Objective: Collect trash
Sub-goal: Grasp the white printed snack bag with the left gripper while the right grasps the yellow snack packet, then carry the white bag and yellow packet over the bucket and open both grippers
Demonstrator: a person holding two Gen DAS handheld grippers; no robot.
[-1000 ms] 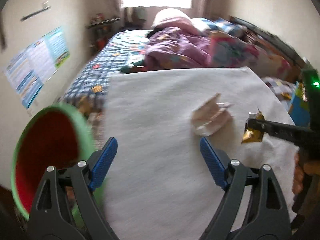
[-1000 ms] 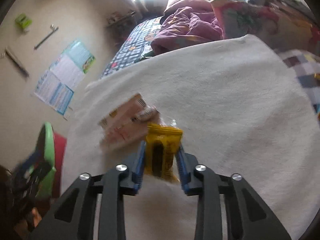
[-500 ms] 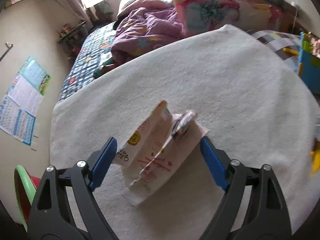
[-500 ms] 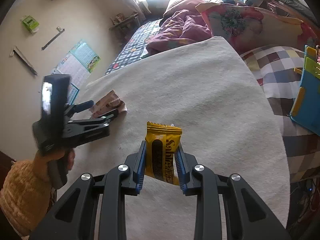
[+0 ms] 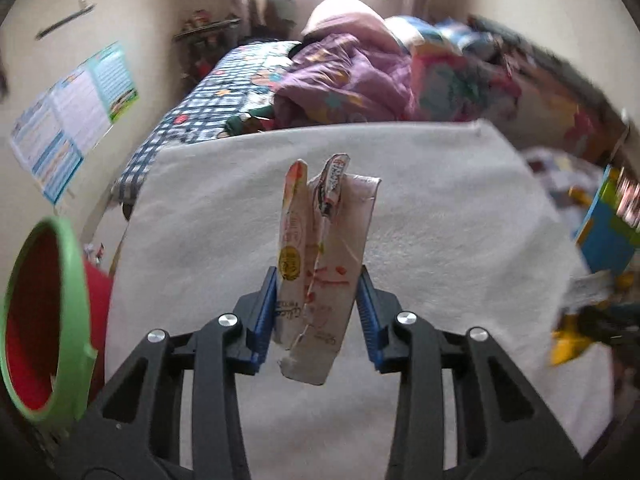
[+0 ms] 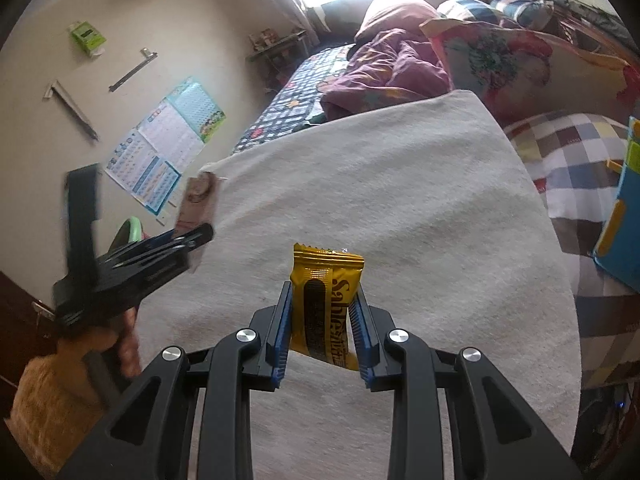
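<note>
Half a second ago the pink-and-white wrapper [image 5: 324, 264] lies flat on the white cloth [image 5: 440, 220] between wide jaws; now it stands up between the blue pads of my left gripper [image 5: 318, 312], which are closing on it. Both pads touch its sides, and its lower end hangs free of the cloth, so I judge it is lifted. In the right wrist view the same wrapper [image 6: 198, 204] appears at middle left, sticking up out of the left gripper [image 6: 196, 240], with the person's hand [image 6: 116, 340] and a yellow-orange sleeve [image 6: 44, 396] below it.

My right gripper [image 6: 320, 320] has its jaws narrow, clamped on the yellow snack wrapper [image 6: 326, 300], as in the earlier frames. This wrapper stands upright in the lower middle of that view, clear above the cloth. In the left wrist view it is only a yellow blur [image 5: 568, 344] at the right edge.

On the visible cloth I see no other trash. The red bin with green rim [image 5: 60, 320] is at the lower left of the left wrist view, beside the cloth edge and open toward me. For the task this means both pieces are in hand, and what remains, in my judgement, is to carry them to the bin and let go. The left grip is fresh and the wrapper is thin, so it could slip.
</note>
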